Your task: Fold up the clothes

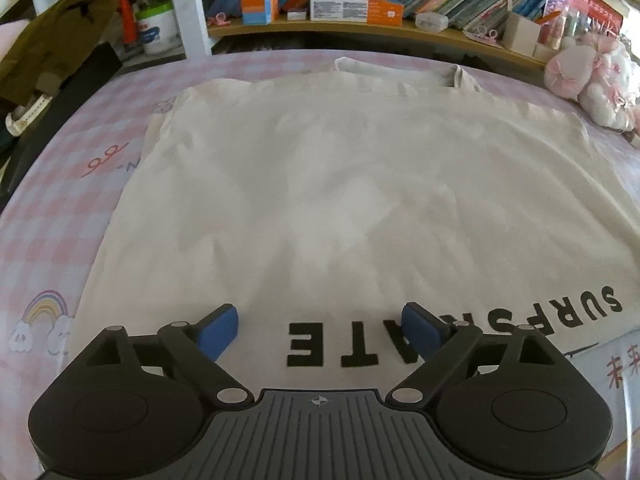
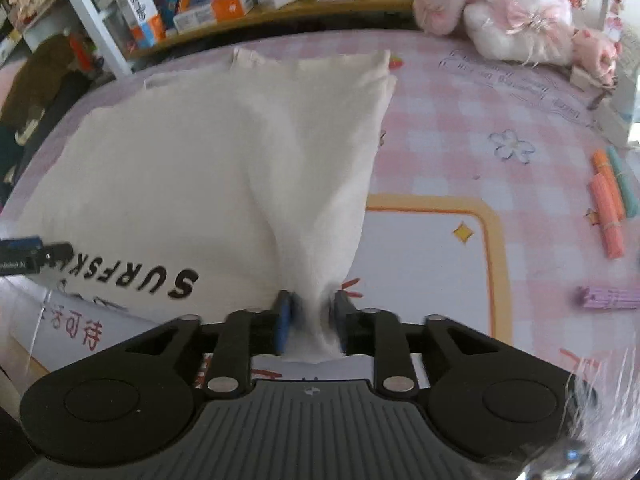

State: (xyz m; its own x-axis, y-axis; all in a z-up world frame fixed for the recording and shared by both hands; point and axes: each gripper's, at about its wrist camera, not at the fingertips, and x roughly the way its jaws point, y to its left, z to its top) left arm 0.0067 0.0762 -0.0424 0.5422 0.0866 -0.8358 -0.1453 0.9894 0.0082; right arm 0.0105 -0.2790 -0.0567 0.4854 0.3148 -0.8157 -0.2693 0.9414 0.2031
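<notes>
The left gripper (image 1: 320, 330) is held low over the near hem of the white T-shirt (image 1: 340, 184), its two blue-padded fingers (image 1: 218, 330) spread wide with nothing between them, straddling the black "SURFSKATE" lettering (image 1: 332, 344) printed along that hem. There is one shirt, spread mostly flat on the pink checked sheet (image 1: 60, 208), reaching away from this gripper toward the bookshelf (image 1: 360, 36) beyond the shirt's far edge; its collar end lies at that far edge. Further right, the right gripper (image 2: 310, 314) sits at the shirt's near right corner, level with the hem, its two fingers (image 2: 283, 316) pinched together on a gathered bunch of the white cloth; a short tail of fabric hangs between the jaws toward the camera. From that pinch the shirt's (image 2: 208, 168) right side rises in a taut ridge that runs away toward its far right corner, while the rest lies flat to the left of the ridge. In the right wrist view the left gripper's tip (image 2: 28, 254) shows at the shirt's near left. Right of the shirt lie an orange-bordered white panel (image 2: 432, 264) on the sheet, one plush rabbit (image 2: 520, 12) near the far right corner, and several coloured paper rolls (image 2: 608, 208) well apart from the cloth.
</notes>
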